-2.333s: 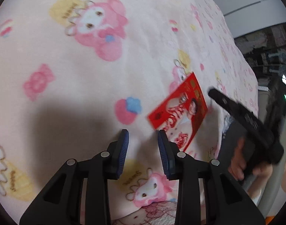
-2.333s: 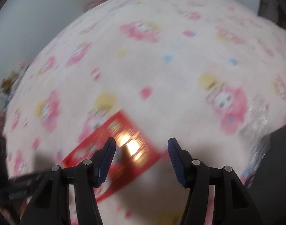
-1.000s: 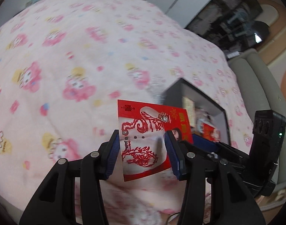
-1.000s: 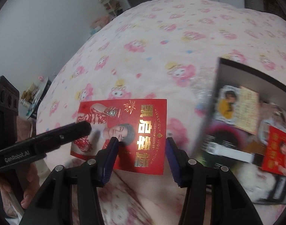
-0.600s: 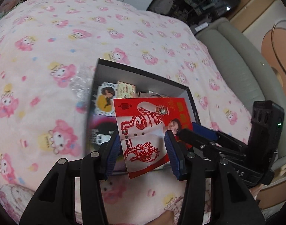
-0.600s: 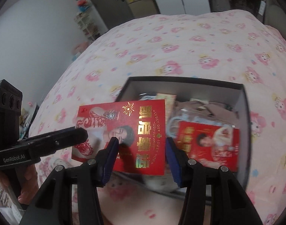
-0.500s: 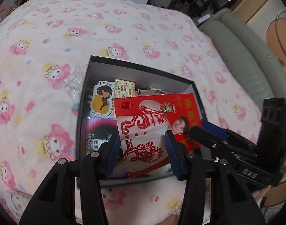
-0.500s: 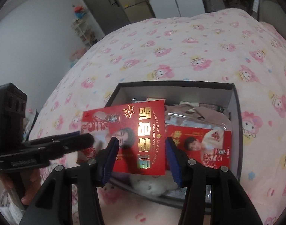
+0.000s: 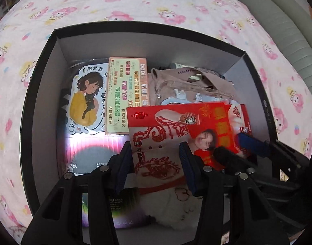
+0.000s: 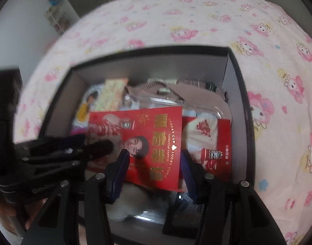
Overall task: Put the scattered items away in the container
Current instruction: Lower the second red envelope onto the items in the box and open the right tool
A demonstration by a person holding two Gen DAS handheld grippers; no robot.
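A red card with a woman's portrait (image 9: pixel 166 134) (image 10: pixel 147 143) is held between both grippers, low inside the black open box (image 9: pixel 43 47) (image 10: pixel 239 85). My left gripper (image 9: pixel 156 159) is shut on the card's white end. My right gripper (image 10: pixel 153 167) is shut on its red lettered end. Under the card lie a second red card (image 10: pixel 213 143), a girl-with-cat sticker (image 9: pixel 86 100), a peach voucher (image 9: pixel 125 94), a beige pouch (image 9: pixel 186 81) and a white plush (image 9: pixel 172 210).
The box sits on a bed with a pink cartoon blanket (image 9: pixel 135 2) (image 10: pixel 278 81). A grey sofa (image 9: pixel 282 16) runs along the right. Shelves and cabinets (image 10: pixel 57 18) stand behind the bed.
Both grippers have carried the red card from the blanket over to the box and lowered it inside. The box now fills both views.
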